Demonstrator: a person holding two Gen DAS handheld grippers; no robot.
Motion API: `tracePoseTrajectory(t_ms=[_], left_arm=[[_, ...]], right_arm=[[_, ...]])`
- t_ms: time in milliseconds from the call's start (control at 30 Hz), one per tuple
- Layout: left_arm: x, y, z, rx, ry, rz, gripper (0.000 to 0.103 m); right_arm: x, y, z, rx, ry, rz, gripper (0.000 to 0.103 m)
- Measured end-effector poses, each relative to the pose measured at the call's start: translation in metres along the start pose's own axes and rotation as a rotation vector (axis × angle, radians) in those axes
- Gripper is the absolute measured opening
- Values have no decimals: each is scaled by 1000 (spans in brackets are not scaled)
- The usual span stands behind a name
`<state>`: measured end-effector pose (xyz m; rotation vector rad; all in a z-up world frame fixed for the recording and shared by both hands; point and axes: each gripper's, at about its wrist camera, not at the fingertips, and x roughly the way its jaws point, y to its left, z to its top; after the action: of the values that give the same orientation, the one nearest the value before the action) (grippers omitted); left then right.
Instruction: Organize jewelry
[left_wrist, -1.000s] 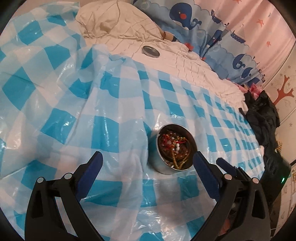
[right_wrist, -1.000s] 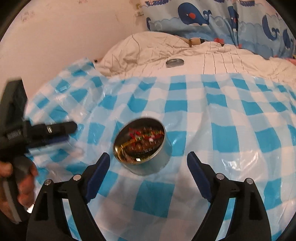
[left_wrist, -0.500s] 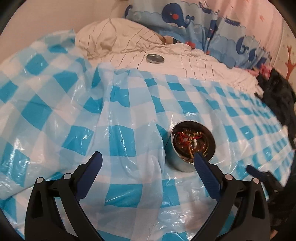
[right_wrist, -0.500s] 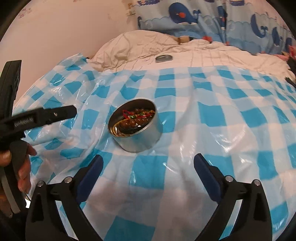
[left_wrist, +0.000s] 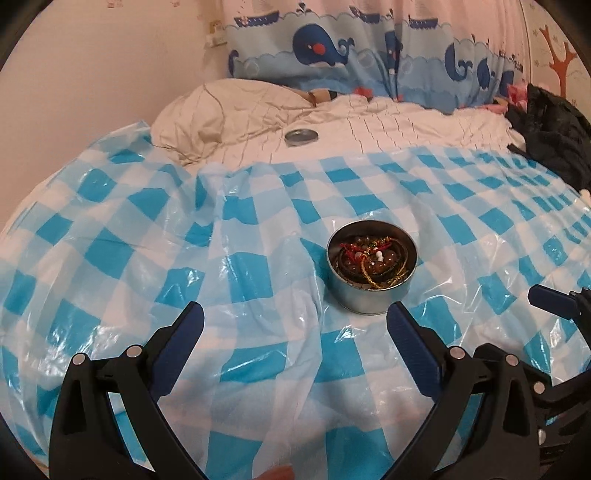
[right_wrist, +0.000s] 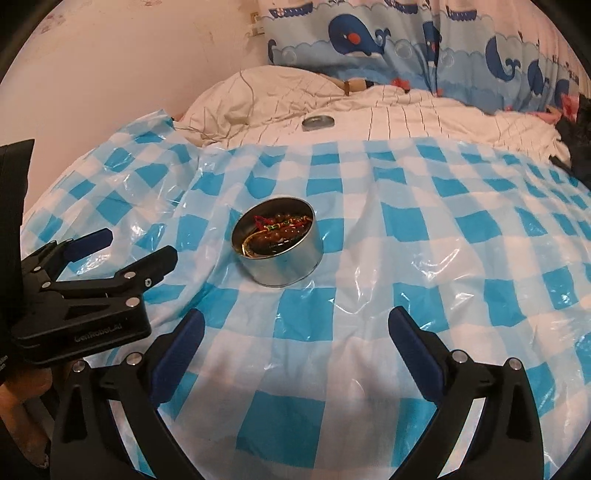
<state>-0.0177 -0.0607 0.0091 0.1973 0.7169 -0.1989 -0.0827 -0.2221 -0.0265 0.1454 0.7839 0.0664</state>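
**Left wrist: both grippers off the tin**

Checked plastic sheet (left_wrist: 110, 258) is wrinkled over soft bedding. Tin (left_wrist: 372, 267) of beaded jewelry (left_wrist: 373, 262) sits ahead of the left gripper (left_wrist: 295, 317), toward its right finger. Left gripper and right gripper (right_wrist: 295, 325) are spread, empty. Lid (left_wrist: 301, 136) lies far ahead.

Risk – a nudge tips the tin; slick sheet, soft base.

Versus 1 s ago – both grippers have pulled back.

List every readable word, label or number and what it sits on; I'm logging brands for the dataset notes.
"GenRobot.AI", roughly: faint raised lettering on the black body of the left gripper, right wrist view.
White print at that view's left edge: too small to read.
Metal tin, lid: no text visible.
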Motion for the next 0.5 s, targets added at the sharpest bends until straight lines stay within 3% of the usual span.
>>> tracePoseTrajectory(t_ms=[133,500], left_arm=[[-11,6,-14,-40,-1,2,95],[-4,2,-8,-64,38,-62,95]], right_arm=[[-4,-2,-1,-3,-4,-13,95],[8,6,-7,-32,39,-15,95]])
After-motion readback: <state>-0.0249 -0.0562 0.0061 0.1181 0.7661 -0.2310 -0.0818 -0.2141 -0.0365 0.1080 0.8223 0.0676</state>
